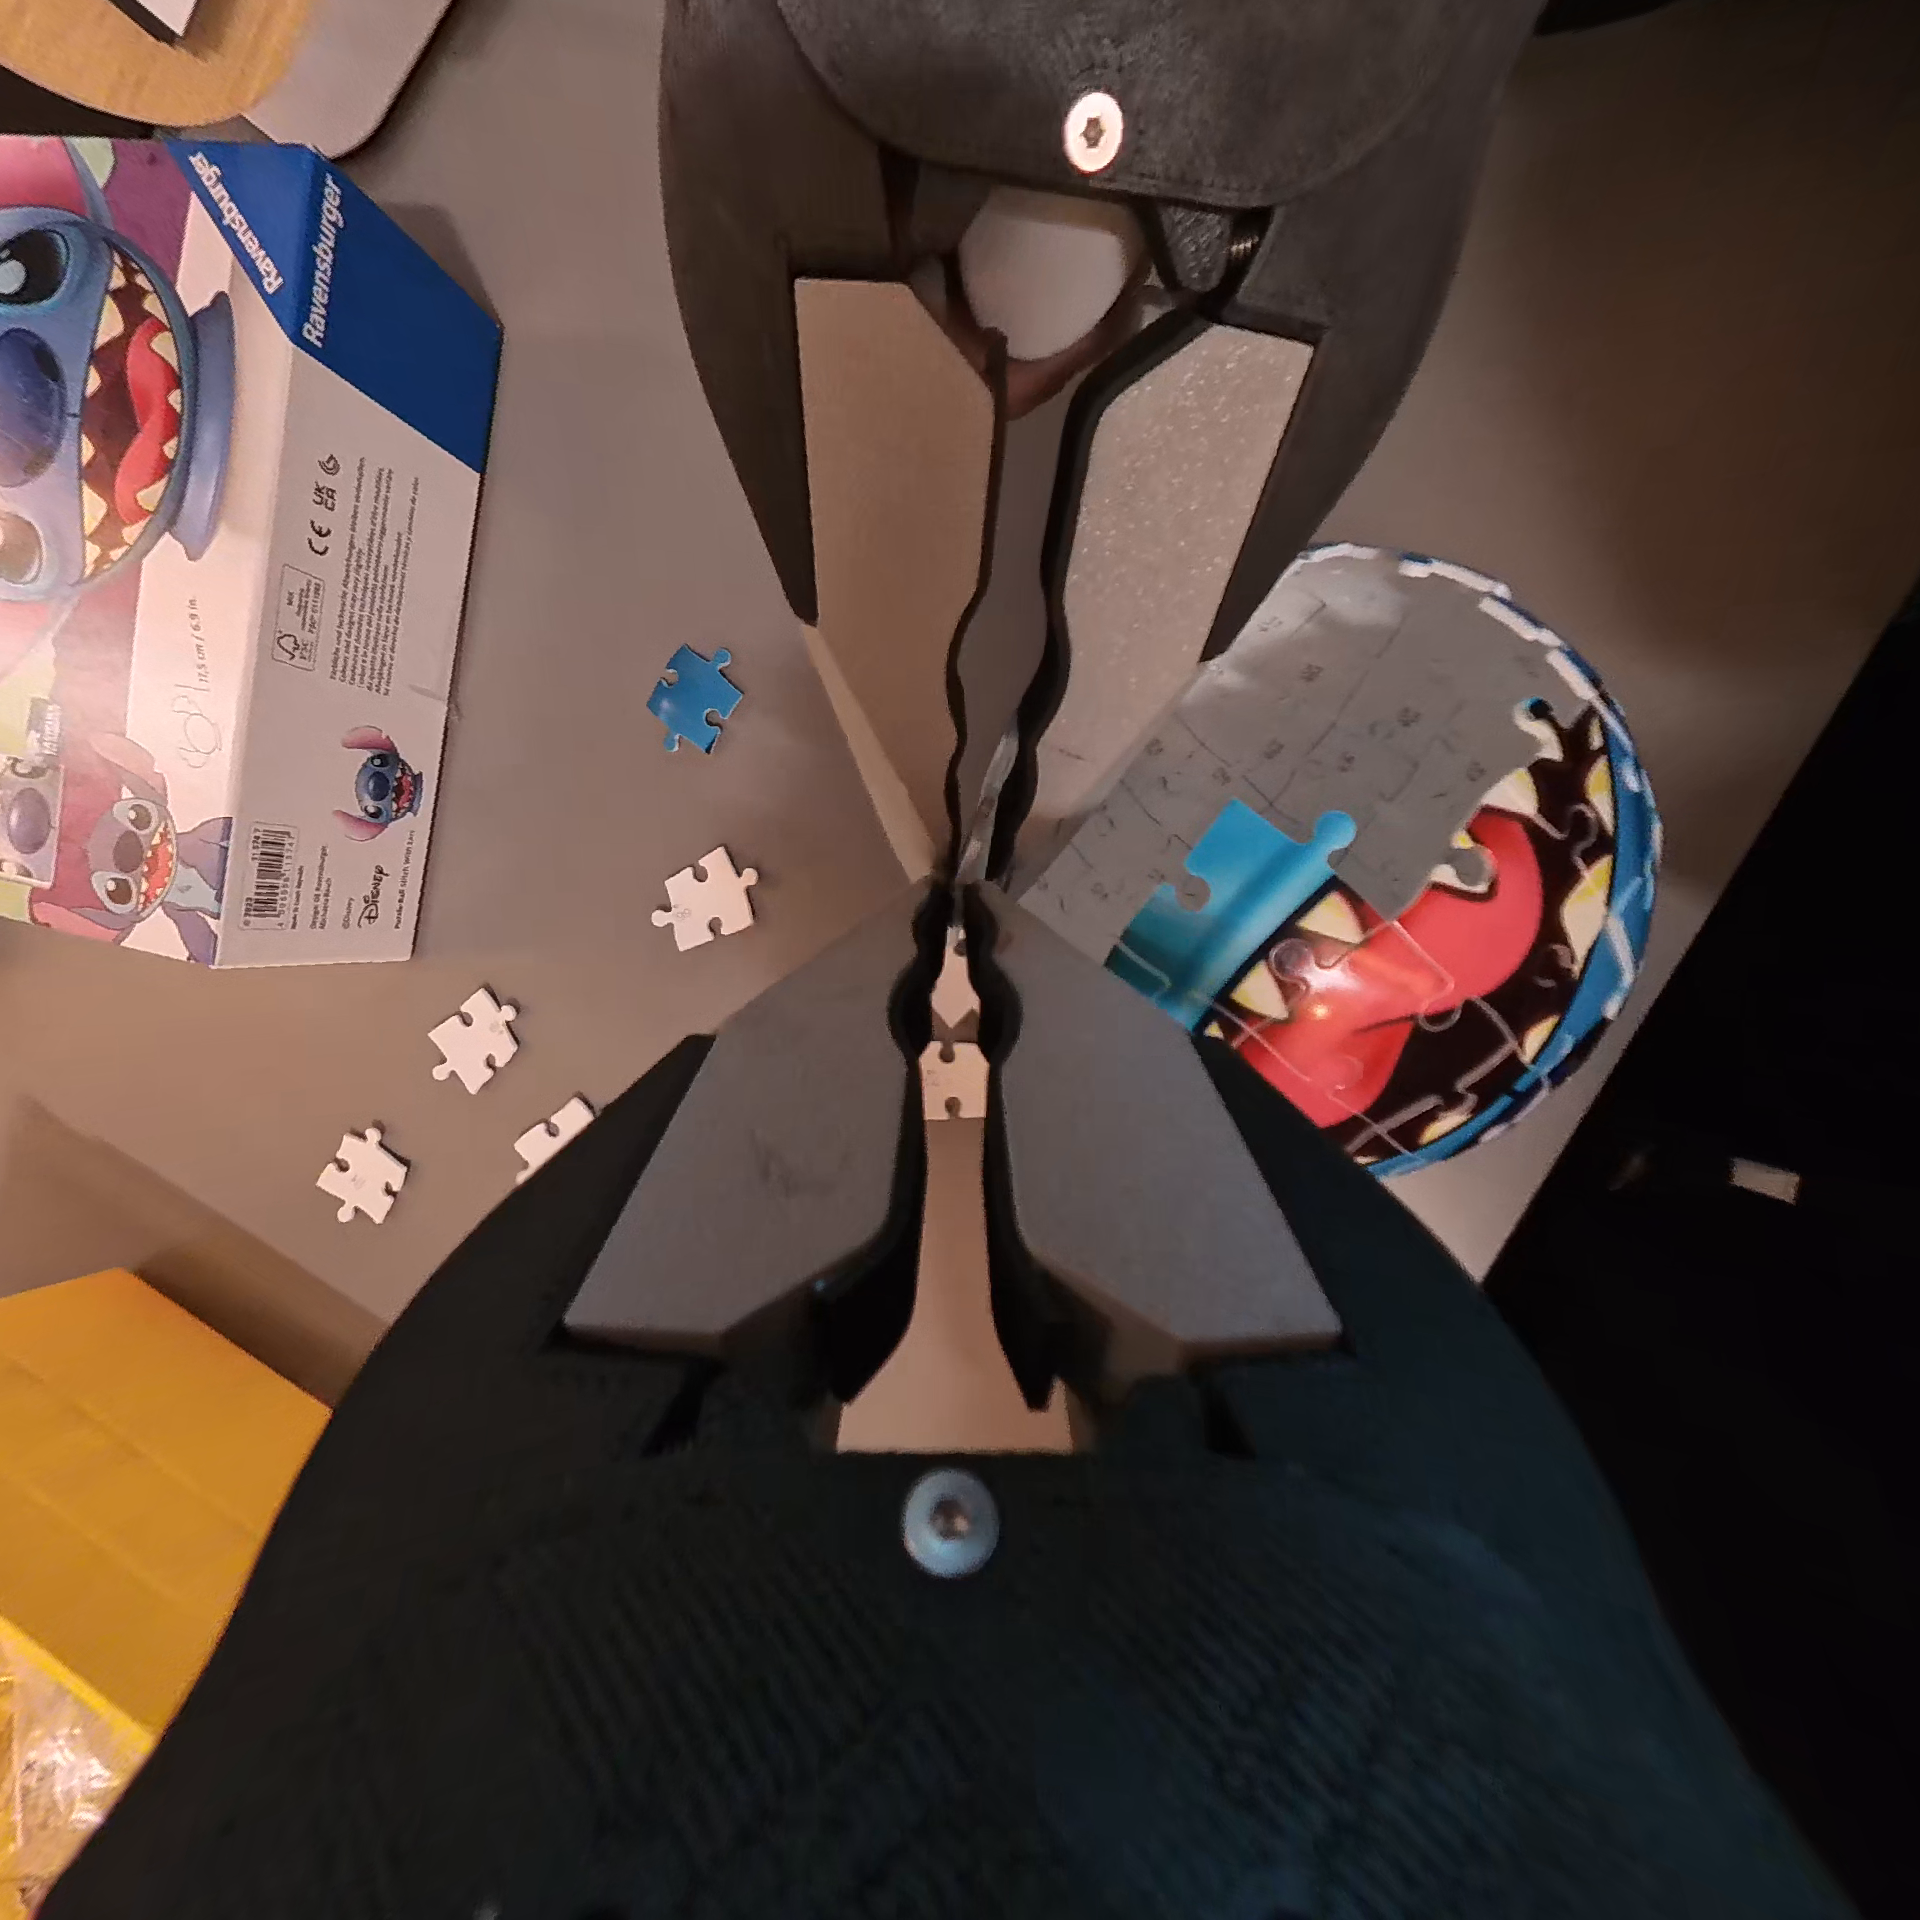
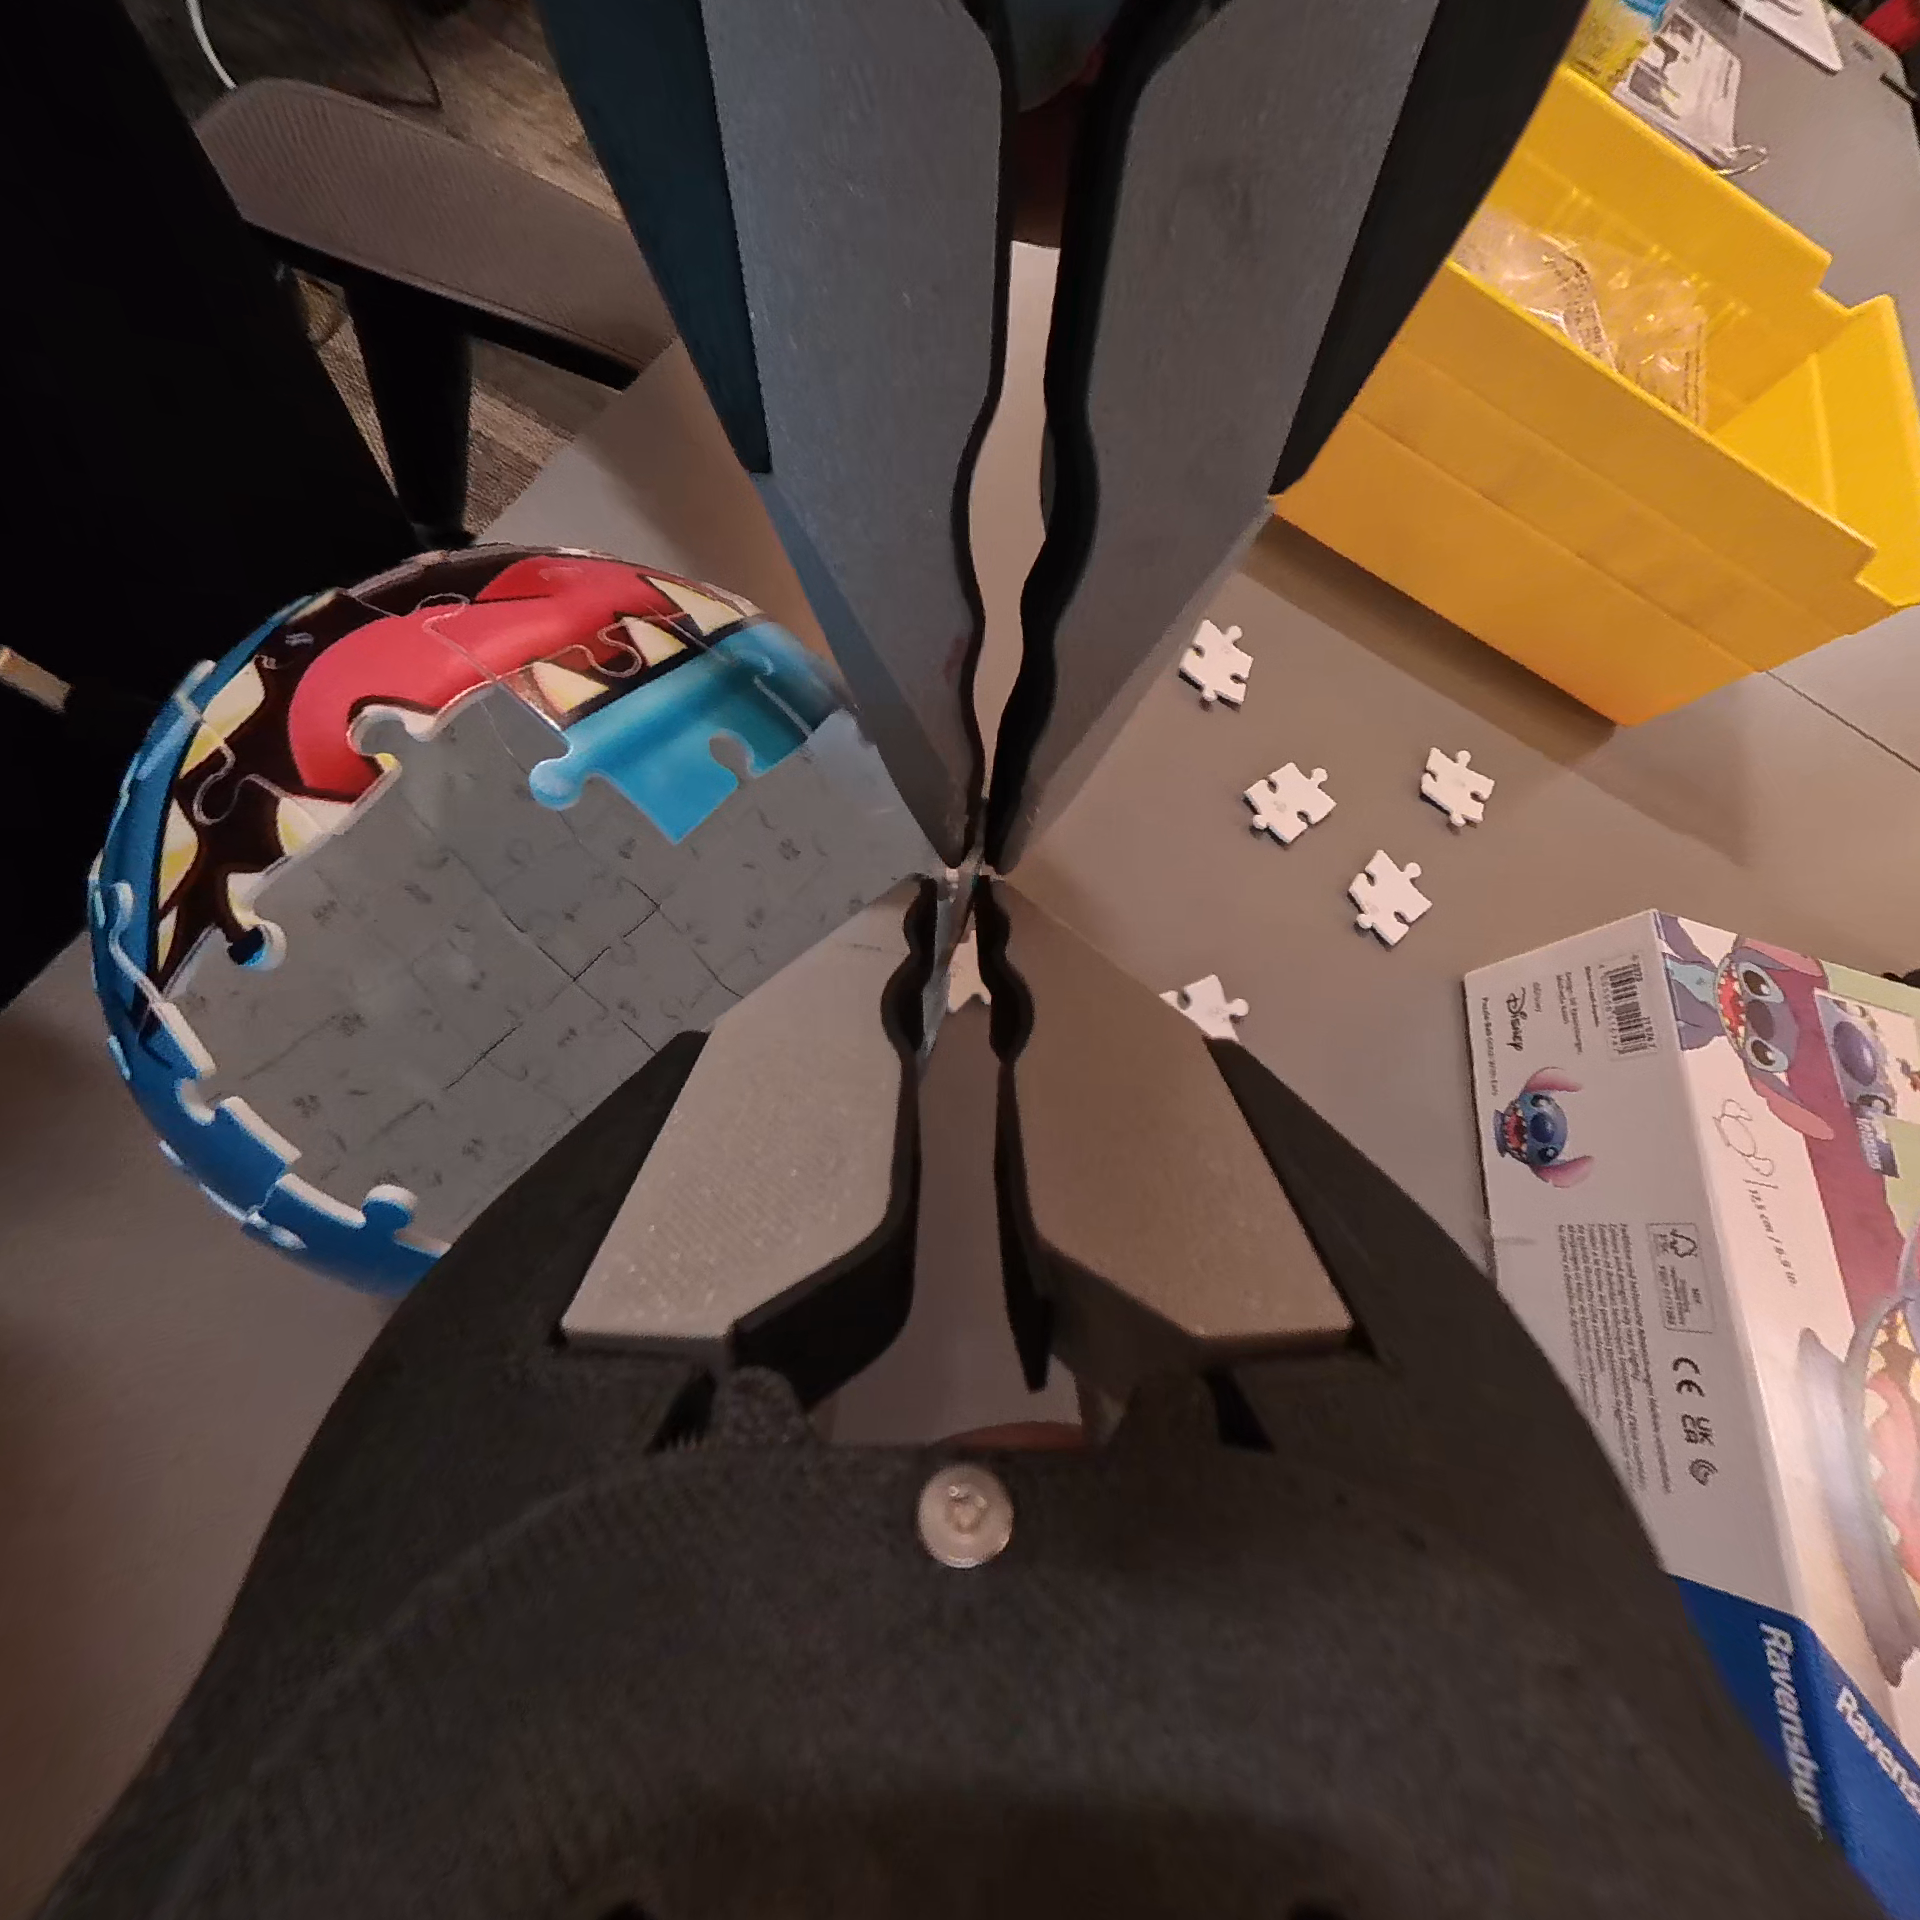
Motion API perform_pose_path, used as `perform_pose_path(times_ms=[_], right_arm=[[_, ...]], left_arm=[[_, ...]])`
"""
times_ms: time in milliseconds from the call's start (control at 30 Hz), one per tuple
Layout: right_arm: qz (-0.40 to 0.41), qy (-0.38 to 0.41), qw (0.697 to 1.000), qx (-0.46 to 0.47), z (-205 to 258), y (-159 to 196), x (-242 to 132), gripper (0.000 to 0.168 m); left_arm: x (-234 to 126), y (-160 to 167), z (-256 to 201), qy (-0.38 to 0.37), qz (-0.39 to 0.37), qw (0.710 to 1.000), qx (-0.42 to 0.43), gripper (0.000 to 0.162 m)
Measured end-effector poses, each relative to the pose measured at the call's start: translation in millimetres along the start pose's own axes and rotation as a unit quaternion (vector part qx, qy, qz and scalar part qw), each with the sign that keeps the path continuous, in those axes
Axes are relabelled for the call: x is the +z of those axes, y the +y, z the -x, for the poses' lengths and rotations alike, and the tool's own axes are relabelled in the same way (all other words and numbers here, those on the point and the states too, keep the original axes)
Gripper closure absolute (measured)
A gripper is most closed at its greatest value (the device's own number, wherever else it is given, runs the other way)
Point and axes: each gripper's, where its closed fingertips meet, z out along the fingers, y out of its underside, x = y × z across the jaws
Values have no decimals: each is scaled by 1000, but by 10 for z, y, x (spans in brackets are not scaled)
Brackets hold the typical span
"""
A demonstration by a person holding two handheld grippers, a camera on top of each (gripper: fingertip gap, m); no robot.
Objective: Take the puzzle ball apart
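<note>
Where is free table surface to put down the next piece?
Bare table lies between the yellow bin and the puzzle box, and beside the puzzle ball, away from the pieces. The strip beside the box is crowded with loose pieces.

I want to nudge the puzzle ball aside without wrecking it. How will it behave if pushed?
The puzzle ball is round and sits loose on the table, so it will probably roll. With a large opening showing its grey inside, it is a hollow shell and likely light. Its jagged open edge could shed pieces if pressed there.
</note>
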Motion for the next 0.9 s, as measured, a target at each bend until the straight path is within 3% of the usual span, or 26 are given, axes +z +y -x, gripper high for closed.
perform_pose_path(times_ms=[567,767,900], right_arm=[[-20,-4,1000,-14,25,-36,-3,167],[-16,5,999,-38,25,-35,-8,167],[4,16,997,-78,33,-29,-22,167]], left_arm=[[-184,22,5,18,-29,999,-31,157],[-357,140,-65,71,-109,990,-56,147],[-472,212,-164,94,-218,971,-40,135]])
